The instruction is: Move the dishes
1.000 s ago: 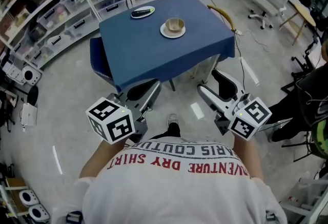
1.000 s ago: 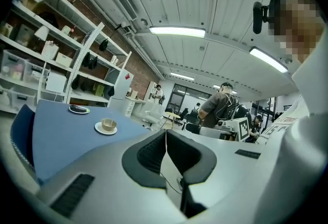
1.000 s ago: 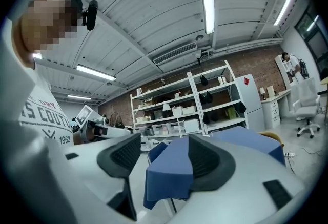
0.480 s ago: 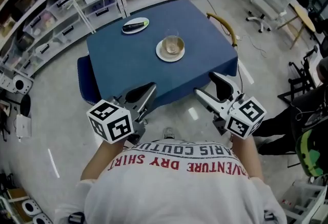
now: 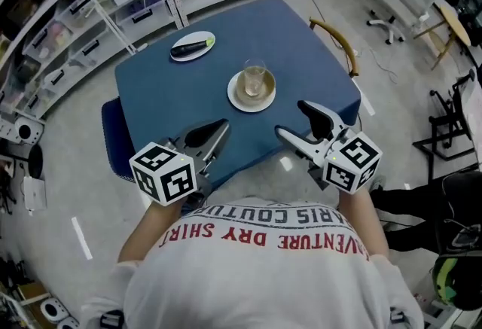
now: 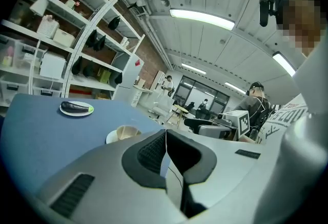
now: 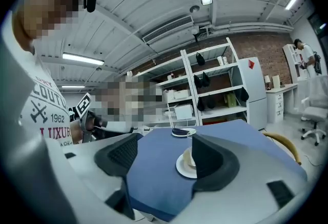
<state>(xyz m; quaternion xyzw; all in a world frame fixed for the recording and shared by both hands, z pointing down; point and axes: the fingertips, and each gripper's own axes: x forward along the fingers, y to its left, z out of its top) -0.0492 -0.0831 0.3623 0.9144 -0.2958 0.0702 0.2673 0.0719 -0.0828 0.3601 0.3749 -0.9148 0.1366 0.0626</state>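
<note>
Dishes, two on view: a round white saucer (image 5: 235, 98) carrying a clear glass cup (image 5: 254, 77), near the middle of the blue-clothed square table (image 5: 173, 98), and a white oval plate (image 5: 209, 38) with a dark aubergine-like item (image 5: 188, 48) on it, at the far left corner. Both sit untouched, so by my reading nothing is moved yet and the whole transfer is left (no destination is marked anywhere in view).

Left gripper (image 5: 218, 135): jaws pressed together, nothing between them, at the table's near edge. Right gripper (image 5: 292, 118): jaws spread wide, empty, over the near right part of the cloth; the right gripper view shows the saucer beyond, framed between them.

Clearance: the cloth around the saucer is bare on all sides, so an approach from the near side looks free. A curved wooden chair back (image 5: 337, 41) stands at the right edge. A blue seat (image 5: 111, 139) pokes out at the near left corner. White metal shelving (image 5: 98, 4) runs close behind the far left side. The cup sits loose on the saucer and is likely to tip if jolted.
</note>
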